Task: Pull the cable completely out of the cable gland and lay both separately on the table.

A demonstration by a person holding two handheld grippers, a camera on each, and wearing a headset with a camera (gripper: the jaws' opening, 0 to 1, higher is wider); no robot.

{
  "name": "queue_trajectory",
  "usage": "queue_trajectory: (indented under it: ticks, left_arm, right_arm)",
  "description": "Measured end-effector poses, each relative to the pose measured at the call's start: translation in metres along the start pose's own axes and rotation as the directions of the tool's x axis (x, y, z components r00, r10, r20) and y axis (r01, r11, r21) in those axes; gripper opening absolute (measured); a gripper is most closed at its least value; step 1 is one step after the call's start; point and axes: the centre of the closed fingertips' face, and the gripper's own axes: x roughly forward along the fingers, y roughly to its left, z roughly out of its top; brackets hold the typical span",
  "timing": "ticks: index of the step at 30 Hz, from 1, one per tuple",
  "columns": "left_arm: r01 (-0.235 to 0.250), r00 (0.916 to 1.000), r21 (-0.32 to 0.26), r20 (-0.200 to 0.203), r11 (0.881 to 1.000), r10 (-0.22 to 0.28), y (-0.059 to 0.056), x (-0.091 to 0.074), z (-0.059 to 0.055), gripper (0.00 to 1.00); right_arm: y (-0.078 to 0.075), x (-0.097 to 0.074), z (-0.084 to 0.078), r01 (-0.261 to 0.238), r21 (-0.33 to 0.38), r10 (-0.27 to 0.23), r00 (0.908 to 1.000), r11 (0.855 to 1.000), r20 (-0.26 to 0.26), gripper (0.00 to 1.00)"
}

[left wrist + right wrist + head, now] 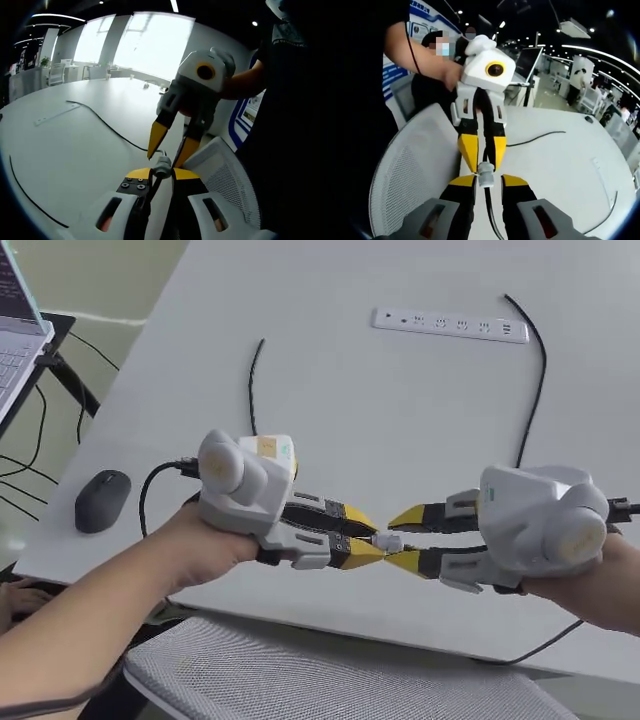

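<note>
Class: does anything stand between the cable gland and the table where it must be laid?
Nothing visible does. The cable gland, in the jaws of the left gripper, is held above the near edge of the table; the power strip and mouse lie well aside.

The surface (420, 420) is evenly lit in the head view; windows (145, 45) are blown out, and edges are bent in both gripper views.

The laptop (14, 335) is cut by the head view's left edge — the cable gland (392, 540) is half covered by the left gripper (370, 543), and the cable (489, 207)'s depth inside cannot be told.
</note>
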Motion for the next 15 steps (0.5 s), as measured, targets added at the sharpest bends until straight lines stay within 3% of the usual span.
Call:
queue_trajectory:
  ticks: [3, 8, 10, 11, 15]
  left_arm:
    - [0.005, 1.0, 0.018, 0.001, 1.0, -0.005, -0.001, -0.002, -0.001, 0.15]
    - [-0.011, 0.9999, 0.055, 0.007, 0.998, 0.01, 0.007, -0.006, -0.002, 0.15]
    - [-0.014, 0.9998, 0.066, 0.018, 0.998, 0.013, 0.009, -0.007, 0.001, 0.15]
    - [-0.011, 0.9997, 0.076, 0.023, 0.997, 0.009, 0.009, -0.007, 0.002, 0.15]
    - [-0.009, 0.9995, 0.106, 0.03, 0.994, 0.005, 0.011, -0.009, 0.005, 0.15]
  right_arm:
    - [-0.002, -0.002, -0.003, 0.03, 0.03, -0.029, 0.9994, 0.999, -0.016, 0.16]
    - [-0.002, -0.006, -0.003, 0.08, 0.082, -0.078, 0.9964, 0.993, -0.033, 0.19]
    - [-0.004, -0.009, -0.005, 0.123, 0.108, -0.118, 0.9914, 0.986, -0.057, 0.19]
    - [-0.007, -0.01, -0.008, 0.163, 0.11, -0.154, 0.9844, 0.981, -0.085, 0.19]
    - [-0.01, -0.013, -0.007, 0.226, 0.104, -0.215, 0.9707, 0.968, -0.107, 0.17]
